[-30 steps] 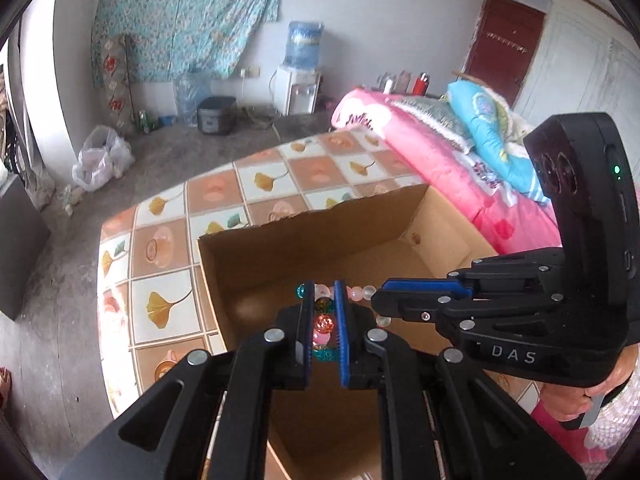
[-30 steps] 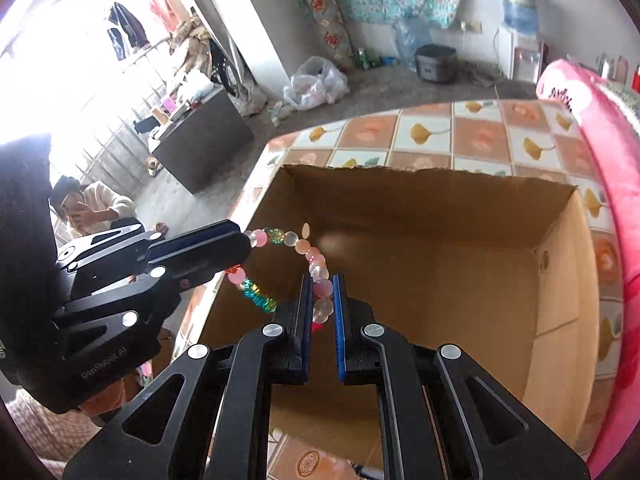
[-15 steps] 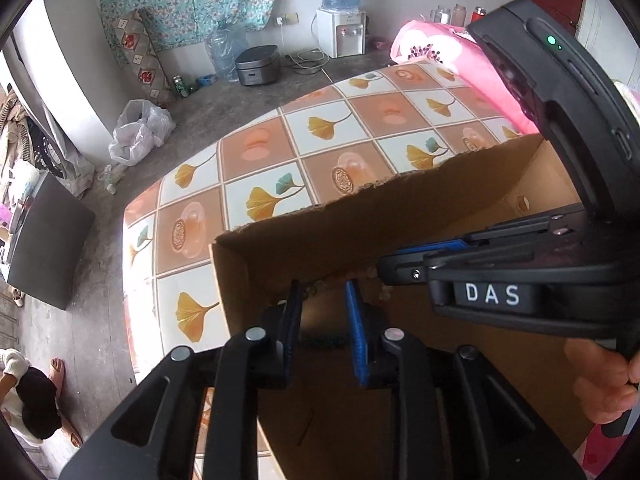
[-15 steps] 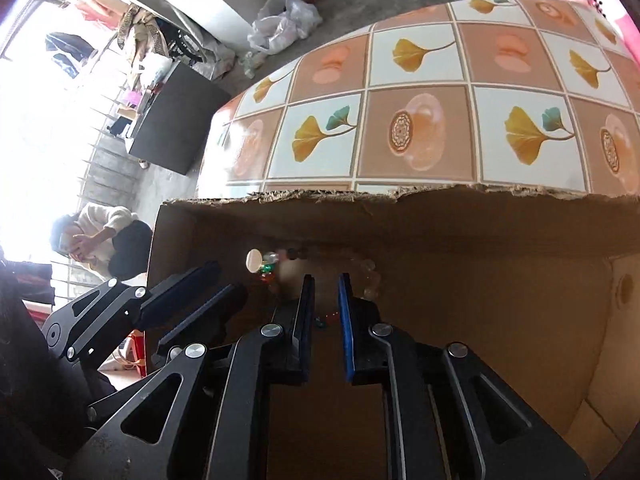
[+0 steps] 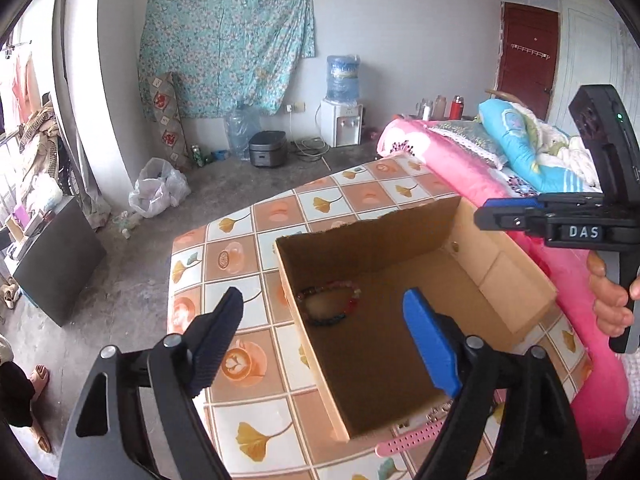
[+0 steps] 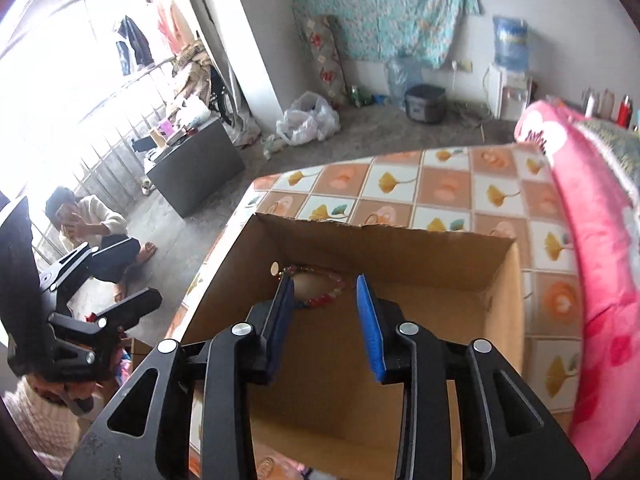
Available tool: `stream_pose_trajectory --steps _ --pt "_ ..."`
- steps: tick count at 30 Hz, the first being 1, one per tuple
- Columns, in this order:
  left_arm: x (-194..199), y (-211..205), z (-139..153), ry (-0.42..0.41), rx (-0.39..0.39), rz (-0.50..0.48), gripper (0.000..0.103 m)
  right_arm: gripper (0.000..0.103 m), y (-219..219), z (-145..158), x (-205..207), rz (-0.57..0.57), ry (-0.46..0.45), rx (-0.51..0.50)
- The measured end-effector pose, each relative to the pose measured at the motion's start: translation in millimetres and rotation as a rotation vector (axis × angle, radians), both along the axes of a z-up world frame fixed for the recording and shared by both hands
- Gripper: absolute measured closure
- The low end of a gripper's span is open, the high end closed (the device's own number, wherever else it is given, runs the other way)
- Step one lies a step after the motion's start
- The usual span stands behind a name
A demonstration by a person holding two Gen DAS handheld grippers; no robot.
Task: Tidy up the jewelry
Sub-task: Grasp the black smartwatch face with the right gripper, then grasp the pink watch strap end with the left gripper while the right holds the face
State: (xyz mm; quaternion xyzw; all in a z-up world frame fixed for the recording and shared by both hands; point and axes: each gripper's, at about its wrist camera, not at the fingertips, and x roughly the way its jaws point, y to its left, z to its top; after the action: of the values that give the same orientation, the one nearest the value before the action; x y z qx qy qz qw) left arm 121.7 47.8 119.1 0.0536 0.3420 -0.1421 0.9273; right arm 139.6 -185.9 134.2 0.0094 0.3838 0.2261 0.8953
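Your beaded bracelet [image 5: 329,306] lies flat in the far left corner of the cardboard box [image 5: 516,280] on the tiled desk [image 5: 256,360], at twelve o'clock from both grippers. The left gripper [image 5: 324,340] has just been opening wide, the right gripper [image 6: 325,320] partway; both sets of fingers are empty. A pink strap [image 5: 412,438] waits at six o'clock, outside the box and nearer your left.

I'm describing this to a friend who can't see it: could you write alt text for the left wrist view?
A beaded bracelet lies loose in a corner of an open cardboard box on a tile-patterned table. The left hand-held gripper hangs above with its jaws wide and holding nothing, and the right hand-held gripper reaches in from the right edge, before a pink bed.
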Motion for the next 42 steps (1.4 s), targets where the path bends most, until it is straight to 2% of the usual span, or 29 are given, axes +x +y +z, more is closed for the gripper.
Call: stream_pose_trajectory --steps 3,7,12,15,17,22,24,30,36,42 --pt "-35.8 0.9 -11.1 0.01 -0.009 -0.016 0.015 0.056 -14.6 -0.2 -48.4 0.025 -0.067 -0.049" --pt "-65.5 -3.4 -47.6 0.088 -0.039 -0.009 0.011 0.05 -17.4 -37.9 -93.1 0.079 -0.032 -0.092" --pt "-85.6 -20.6 -119.5 0.217 0.026 0.034 0.011 0.049 2.3 -103.1 -109.2 0.152 0.086 -0.158" --pt "-90.0 -33.3 -154.9 0.278 0.065 0.028 0.011 0.049 19.9 -130.9 -106.6 0.192 0.086 -0.288" --pt "-94.0 -39.3 -168.4 0.302 0.09 0.033 0.011 0.049 31.7 -142.0 -102.2 0.219 0.069 -0.366" --pt "-96.2 -49.3 -183.7 0.327 0.132 0.037 0.009 0.049 48.0 -157.5 -89.8 0.29 0.082 -0.427" --pt "-95.6 -48.3 -185.1 0.324 0.125 0.042 0.006 0.05 50.2 -163.3 -84.4 0.298 0.091 -0.447" --pt "-96.3 -44.4 -182.8 0.312 0.116 0.02 0.006 0.053 56.7 -172.4 -72.2 0.317 0.133 -0.467" --pt "-99.4 -43.9 -180.8 0.317 0.116 -0.001 0.005 0.057 63.9 -170.6 -85.7 0.361 0.144 -0.5" --pt "-100.8 -43.2 -180.5 0.31 0.111 0.002 0.005 0.057 66.0 -170.7 -100.7 0.351 0.142 -0.519"
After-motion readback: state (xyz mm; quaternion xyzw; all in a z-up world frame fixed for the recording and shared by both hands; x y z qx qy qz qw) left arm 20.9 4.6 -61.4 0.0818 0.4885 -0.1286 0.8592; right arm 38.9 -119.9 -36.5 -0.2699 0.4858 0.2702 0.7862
